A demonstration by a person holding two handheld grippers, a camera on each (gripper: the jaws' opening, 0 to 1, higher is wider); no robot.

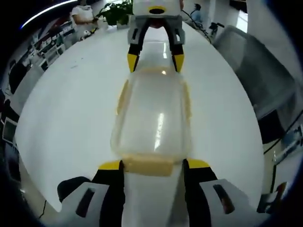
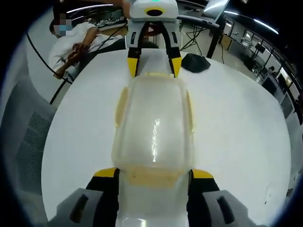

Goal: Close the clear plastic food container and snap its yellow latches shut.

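Container between both grippers' fingers; white table open around.

container: clear plastic box, long with rounded corners, lid on top
pose: flat on the white desk, lengthwise between the two claws, one short end just beside each
latches: pale yellow; one at each short end, near one, far one; one along each long side, such as the left
latch state: cannot tell whether snapped shut
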